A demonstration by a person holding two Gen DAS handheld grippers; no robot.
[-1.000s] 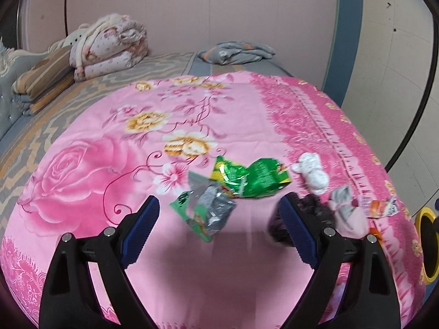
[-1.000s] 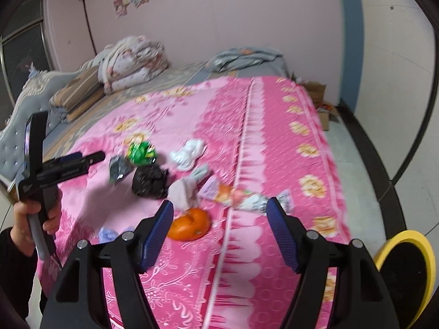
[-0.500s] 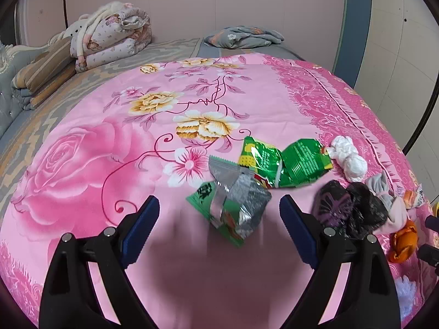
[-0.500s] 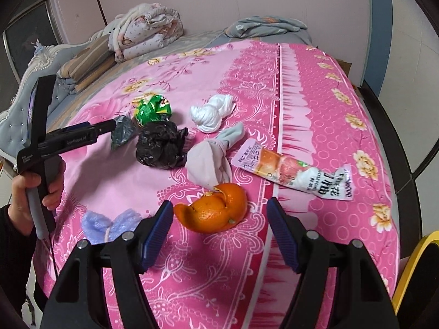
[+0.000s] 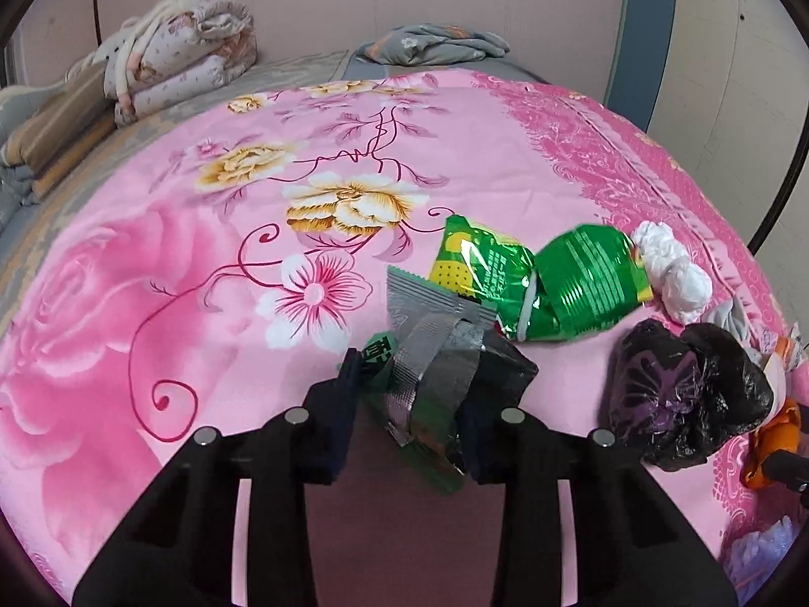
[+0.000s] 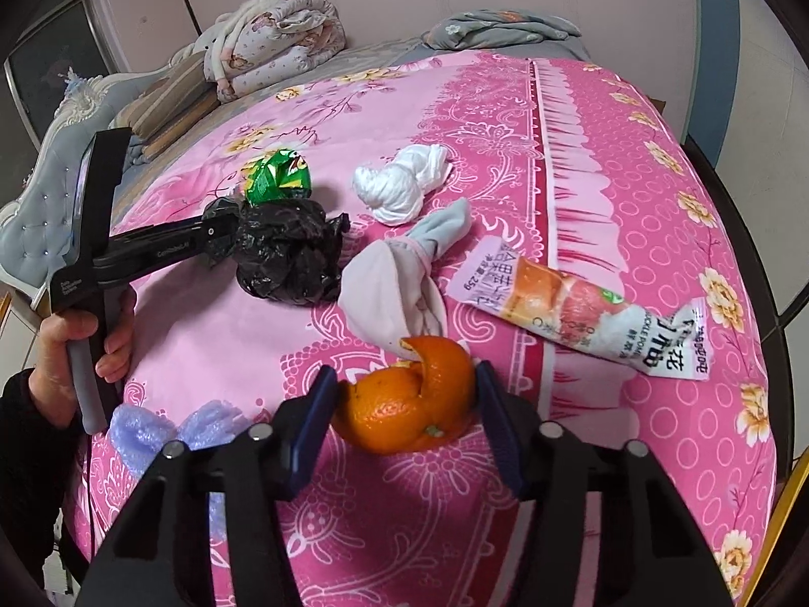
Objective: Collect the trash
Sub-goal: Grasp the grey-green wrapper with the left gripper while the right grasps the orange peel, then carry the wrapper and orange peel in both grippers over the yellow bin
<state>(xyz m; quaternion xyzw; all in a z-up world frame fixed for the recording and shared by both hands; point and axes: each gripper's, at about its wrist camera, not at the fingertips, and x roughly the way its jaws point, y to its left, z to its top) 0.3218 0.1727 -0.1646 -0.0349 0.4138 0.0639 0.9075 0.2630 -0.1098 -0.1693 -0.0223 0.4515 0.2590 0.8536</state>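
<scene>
Trash lies scattered on a pink flowered bedspread (image 5: 202,303). My left gripper (image 5: 412,404) is closing on a crumpled silver and green wrapper (image 5: 435,374), and its pads touch both sides. The same gripper (image 6: 222,225) shows in the right wrist view beside a black plastic bag (image 6: 288,253), held by a person's hand (image 6: 76,349). My right gripper (image 6: 404,404) is closing around an orange peel (image 6: 409,399), whose sides meet both pads.
A green snack bag (image 5: 546,283), a white knotted bag (image 6: 399,187), a grey-pink sock (image 6: 394,293), a printed fruit sachet (image 6: 581,313) and lilac foam (image 6: 151,430) lie close by. A folded quilt (image 5: 177,60) and a grey cloth (image 5: 430,45) sit at the far end.
Both grippers have come down toward the bedspread. The left jaws, wide apart before, have closed onto the silver wrapper. The right jaws have narrowed around the orange peel.
</scene>
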